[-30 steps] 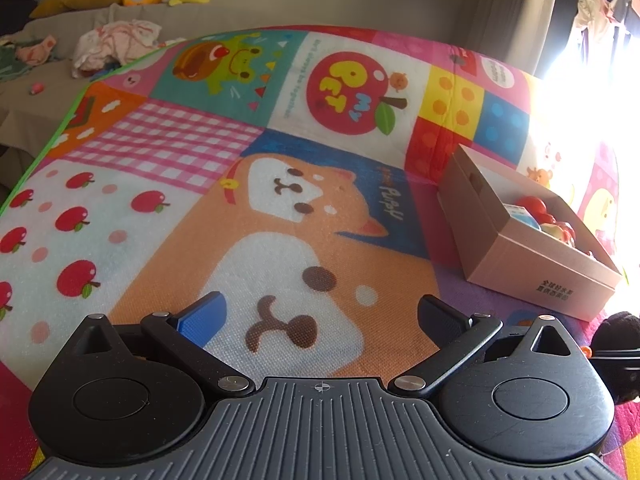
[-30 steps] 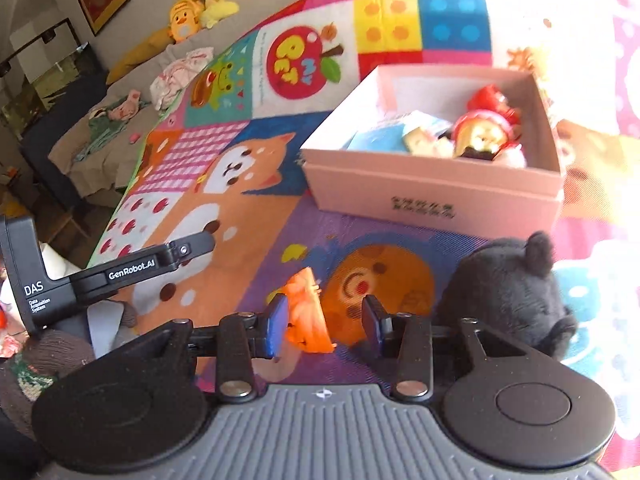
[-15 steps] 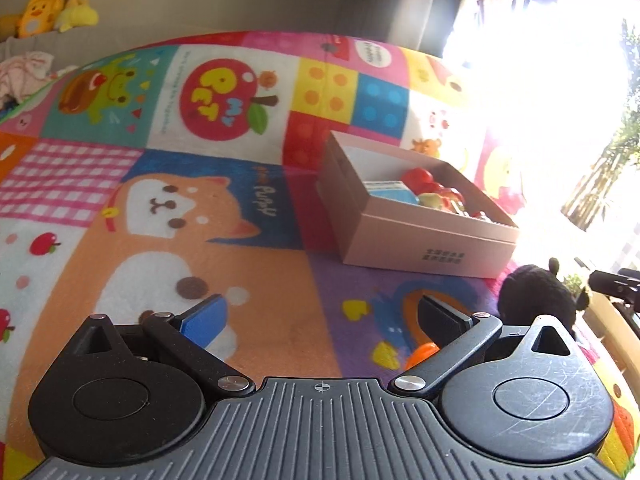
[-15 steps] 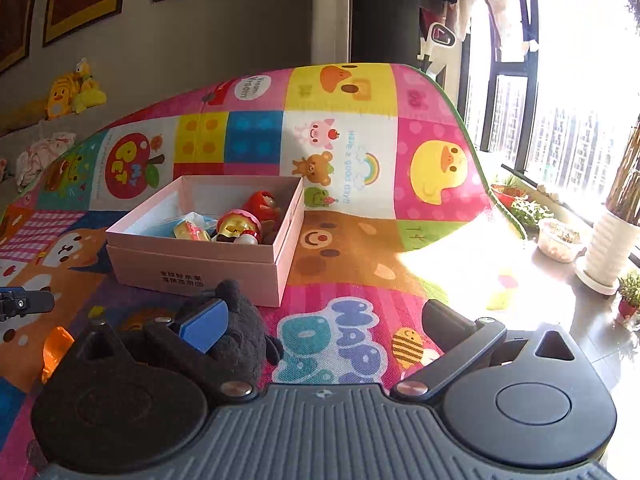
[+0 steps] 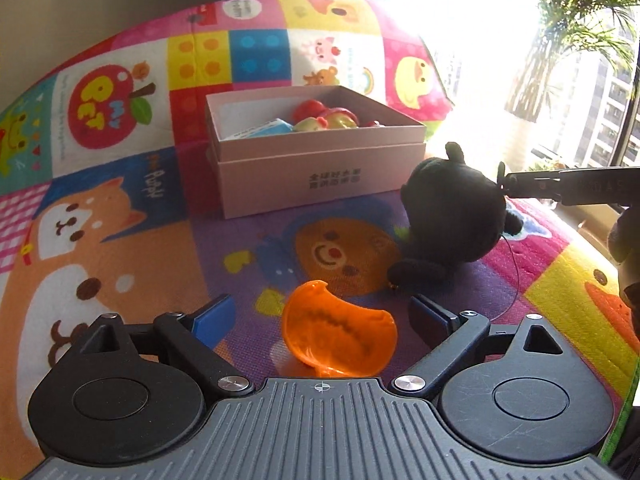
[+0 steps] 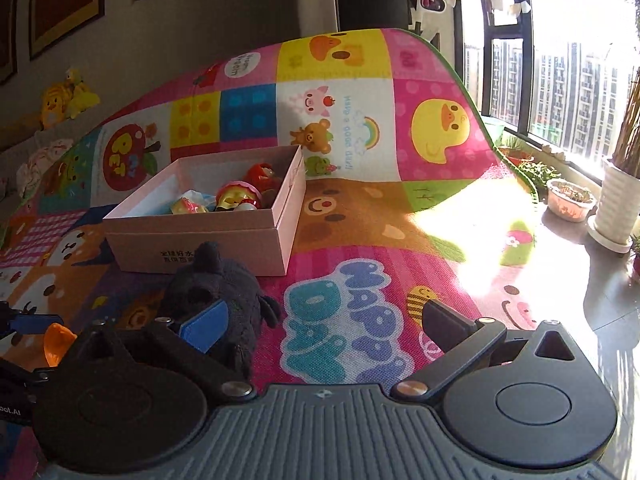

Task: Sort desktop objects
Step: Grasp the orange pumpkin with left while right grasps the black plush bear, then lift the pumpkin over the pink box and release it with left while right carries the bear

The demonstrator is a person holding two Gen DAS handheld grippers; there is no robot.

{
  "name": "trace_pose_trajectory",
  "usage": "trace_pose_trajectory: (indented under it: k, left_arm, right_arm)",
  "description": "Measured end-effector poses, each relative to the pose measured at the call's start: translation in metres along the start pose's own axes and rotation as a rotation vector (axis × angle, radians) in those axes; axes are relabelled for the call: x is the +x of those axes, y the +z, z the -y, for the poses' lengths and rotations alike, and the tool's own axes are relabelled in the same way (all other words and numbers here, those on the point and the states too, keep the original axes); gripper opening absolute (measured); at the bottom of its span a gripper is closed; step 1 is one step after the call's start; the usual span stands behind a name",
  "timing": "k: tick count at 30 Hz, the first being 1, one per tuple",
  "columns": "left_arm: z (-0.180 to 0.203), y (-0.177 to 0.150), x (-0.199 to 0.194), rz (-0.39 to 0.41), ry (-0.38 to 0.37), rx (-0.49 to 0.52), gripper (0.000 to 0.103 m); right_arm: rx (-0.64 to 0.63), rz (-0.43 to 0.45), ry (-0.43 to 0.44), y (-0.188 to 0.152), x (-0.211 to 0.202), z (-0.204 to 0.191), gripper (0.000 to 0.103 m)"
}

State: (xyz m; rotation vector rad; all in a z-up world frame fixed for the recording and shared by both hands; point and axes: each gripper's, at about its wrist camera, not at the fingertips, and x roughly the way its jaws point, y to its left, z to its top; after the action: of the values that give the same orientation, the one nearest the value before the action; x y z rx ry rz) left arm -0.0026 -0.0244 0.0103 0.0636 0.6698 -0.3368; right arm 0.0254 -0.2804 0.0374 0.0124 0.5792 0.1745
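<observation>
An orange translucent plastic piece stands on the play mat between the fingers of my left gripper. The jaws are closing, and the pads stand clear of it on both sides. A black plush toy lies just beyond it to the right, in front of the pink box, which holds several small toys. My right gripper is wide open over the mat with nothing between its fingers. The black plush toy lies at its left finger, and the pink box is beyond.
The colourful play mat ends at a green edge on the right, with bare floor and plant pots by the window. Stuffed toys sit far back left. A finger of the right gripper reaches in beside the plush.
The right gripper let go of the orange piece, opened wide and swung right past the plush. The left gripper swung right from the dog picture until the orange piece stood between its fingers.
</observation>
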Motion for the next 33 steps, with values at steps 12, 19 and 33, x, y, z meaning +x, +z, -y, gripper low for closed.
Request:
trace_pose_trajectory:
  k: [12,19,33]
  left_arm:
    - [0.016,-0.004,0.002,-0.001,0.044,0.104,0.064]
    - [0.013,-0.003,0.003,0.003,0.041,0.094,0.067]
    - [0.011,0.016,-0.002,0.052,0.048,0.128,0.064]
  right_arm:
    - [-0.216,-0.022,0.112,0.002,0.014,-0.064,0.103]
    - [-0.204,-0.109,0.115,0.009,0.047,-0.078,0.103]
    - [-0.121,-0.046,0.160,0.056,-0.003,-0.046,0.069]
